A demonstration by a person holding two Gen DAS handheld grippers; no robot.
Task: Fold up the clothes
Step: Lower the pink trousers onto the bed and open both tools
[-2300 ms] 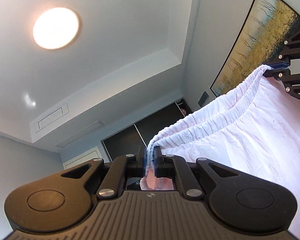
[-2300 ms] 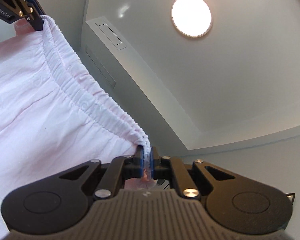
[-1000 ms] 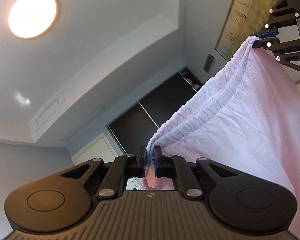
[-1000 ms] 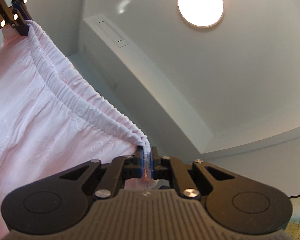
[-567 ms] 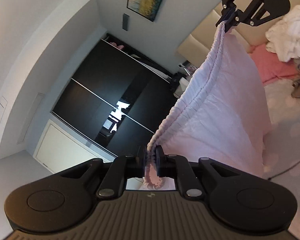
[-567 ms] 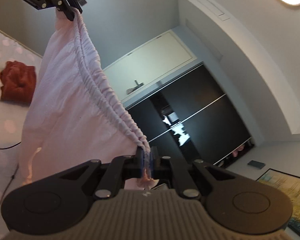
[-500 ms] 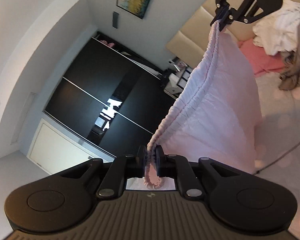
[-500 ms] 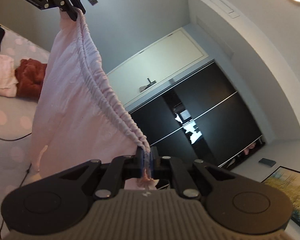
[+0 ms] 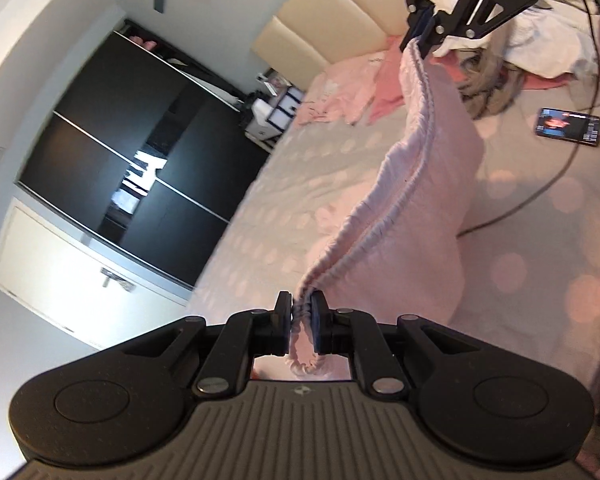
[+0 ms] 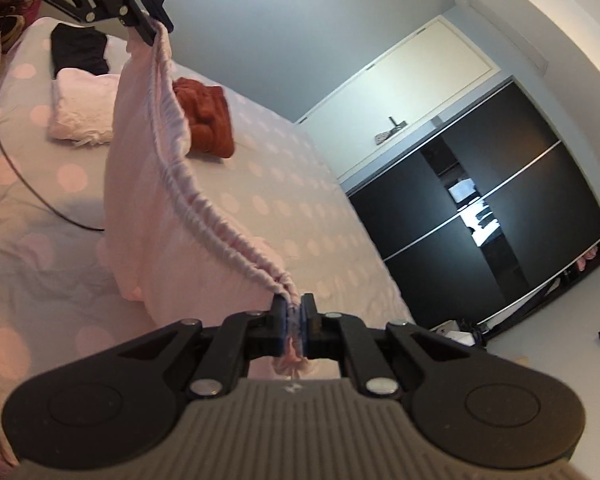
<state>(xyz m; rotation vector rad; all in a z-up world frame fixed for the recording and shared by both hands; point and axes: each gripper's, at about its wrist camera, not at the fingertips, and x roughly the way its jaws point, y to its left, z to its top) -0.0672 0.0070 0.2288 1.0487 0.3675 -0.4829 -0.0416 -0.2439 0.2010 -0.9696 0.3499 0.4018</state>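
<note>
Both grippers are clamped on the elastic waistband of one pale pink garment (image 9: 428, 184): the left gripper (image 9: 301, 316) pinches one end at the lower centre of its own view, and the right gripper (image 10: 293, 320) pinches the other end at the lower centre of its view, each also showing as a black frame in the top corner of the other's picture. The waistband runs stretched between them, and the cloth hangs down from it, its lower part reaching the polka-dot bedspread (image 9: 540, 216) in the middle of both views. By my reading the folding proper has not begun: the garment is only spread and held out above the bed, and laying it flat and making every fold are still to do. Counted: two grippers, one garment in hand. At the upper left of the right view lie three items that look already folded: a white one (image 10: 80, 108), a rust-red one (image 10: 204, 116) and a dark one (image 10: 78, 50). At the upper right of the left view sits a loose heap of clothes (image 9: 512, 52), too tangled to count, one phone (image 9: 567, 127) and one black cable (image 9: 540, 192).
</note>
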